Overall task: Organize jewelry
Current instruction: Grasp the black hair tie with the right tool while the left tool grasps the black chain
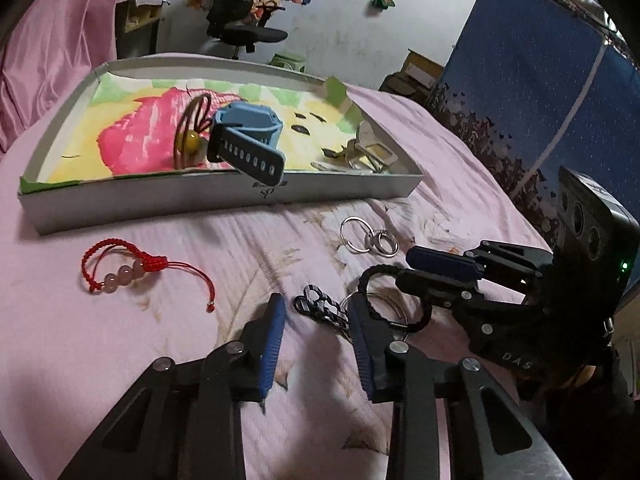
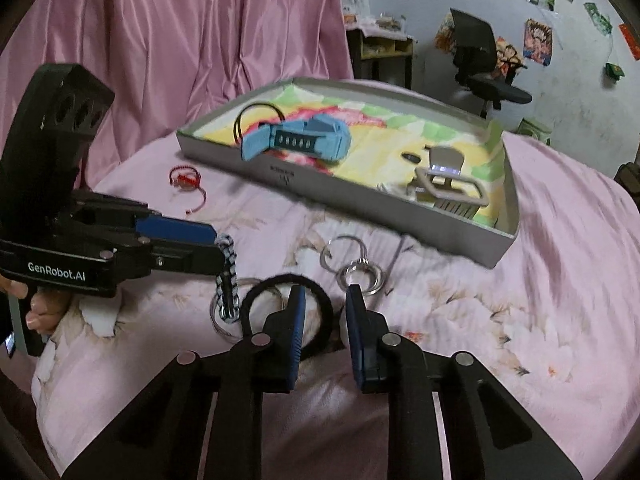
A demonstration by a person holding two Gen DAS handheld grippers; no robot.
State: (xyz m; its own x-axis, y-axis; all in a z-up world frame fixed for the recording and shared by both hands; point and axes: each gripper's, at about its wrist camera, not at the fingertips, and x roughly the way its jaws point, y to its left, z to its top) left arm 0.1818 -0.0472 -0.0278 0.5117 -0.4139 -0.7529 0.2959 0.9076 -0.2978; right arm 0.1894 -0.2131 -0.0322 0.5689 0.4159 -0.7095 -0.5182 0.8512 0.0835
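Observation:
My left gripper [image 1: 316,306] is open just above the pink bedspread, with a black-and-white braided keychain [image 1: 320,309] lying between its fingertips. The right wrist view shows that keychain [image 2: 227,280] at the left gripper's [image 2: 218,246] tips. My right gripper [image 2: 325,292] is open and low over a black hair-tie loop [image 2: 262,288]; its left finger sits inside the loop. A white tray [image 1: 132,206] holds a blue watch [image 1: 250,132], a brown cord with a yellow bead [image 1: 190,138] and metal clips [image 1: 372,152]. Silver rings [image 1: 370,236] and a red beaded bracelet [image 1: 120,270] lie on the bed.
A thin wire hoop [image 2: 218,320] lies under the keychain. Pink curtain [image 2: 180,40] hangs behind the bed. A blue panel [image 1: 540,92] stands at the right. A black office chair [image 1: 240,12] and a small desk [image 2: 380,52] are by the far wall.

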